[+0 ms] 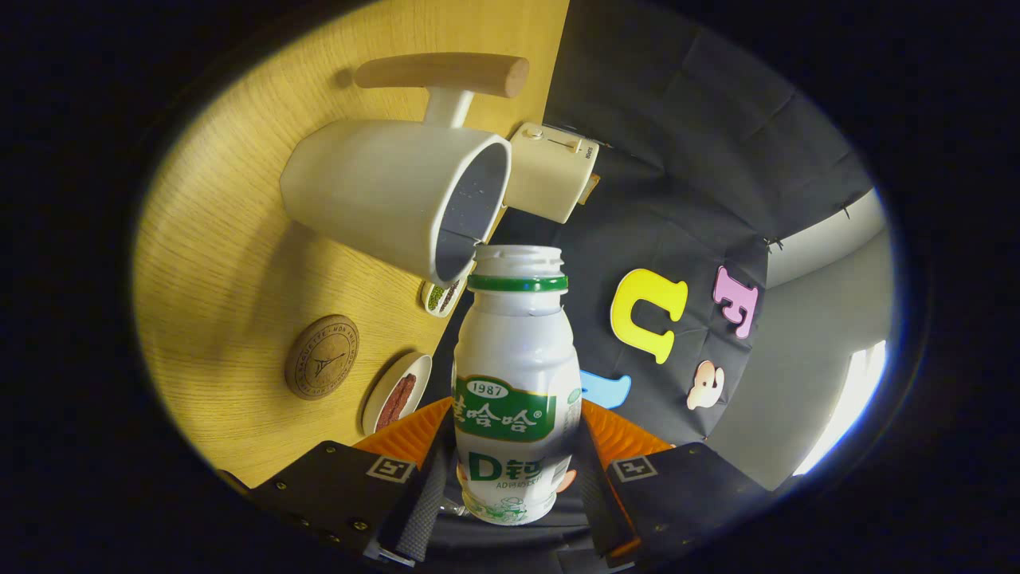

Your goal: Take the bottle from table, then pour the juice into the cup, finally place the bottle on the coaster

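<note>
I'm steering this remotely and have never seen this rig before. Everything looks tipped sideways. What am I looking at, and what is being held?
There is no robot arm here: a person carries a hand-held pair of tongs, and the camera rides on it, looking forward along its two fingers. The picture looks tipped because the tongs are rolled over for pouring. Both fingers press on a white bottle with a green label; its cap is off and its mouth sits at the rim of the white cup, which has a wooden handle. The cup stands on the wooden table. Also there: a round coaster, two small dishes of food, and a cream-coloured box-shaped appliance beyond the cup. No juice is visibly flowing.
</note>
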Demonstrator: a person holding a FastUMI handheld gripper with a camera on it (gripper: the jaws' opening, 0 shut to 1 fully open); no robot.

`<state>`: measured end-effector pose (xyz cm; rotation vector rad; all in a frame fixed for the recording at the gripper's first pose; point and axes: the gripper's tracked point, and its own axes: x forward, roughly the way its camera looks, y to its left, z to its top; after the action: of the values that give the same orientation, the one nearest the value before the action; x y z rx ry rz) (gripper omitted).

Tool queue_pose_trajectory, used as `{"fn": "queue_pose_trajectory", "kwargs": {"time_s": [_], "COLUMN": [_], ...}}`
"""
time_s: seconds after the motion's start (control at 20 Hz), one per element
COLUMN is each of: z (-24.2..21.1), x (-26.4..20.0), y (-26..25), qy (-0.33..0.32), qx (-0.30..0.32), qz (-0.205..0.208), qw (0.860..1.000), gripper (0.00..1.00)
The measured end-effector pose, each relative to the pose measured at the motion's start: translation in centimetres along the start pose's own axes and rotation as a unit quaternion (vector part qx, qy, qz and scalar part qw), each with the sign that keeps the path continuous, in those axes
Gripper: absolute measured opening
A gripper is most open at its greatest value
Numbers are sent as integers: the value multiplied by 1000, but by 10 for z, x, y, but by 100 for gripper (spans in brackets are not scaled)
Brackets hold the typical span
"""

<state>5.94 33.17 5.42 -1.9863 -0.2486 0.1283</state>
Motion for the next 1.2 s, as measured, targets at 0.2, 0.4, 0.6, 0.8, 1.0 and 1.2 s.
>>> {"fn": "queue_pose_trajectory", "kwargs": {"time_s": [0.2,0.4,0.6,0.8,1.0,1.2], "z": [0,-1,1,1,3,5], "x": [0,0,0,2,3,2], "y": [1,3,4,5,3,0], "qy": [1,1,1,2,0,-1], "qx": [-1,-1,-2,-3,-4,-8], "qz": [-1,0,0,0,-3,-6], "qw": [1000,1000,1000,1000,1000,1000], "gripper": [74,74,74,74,74,74]}}
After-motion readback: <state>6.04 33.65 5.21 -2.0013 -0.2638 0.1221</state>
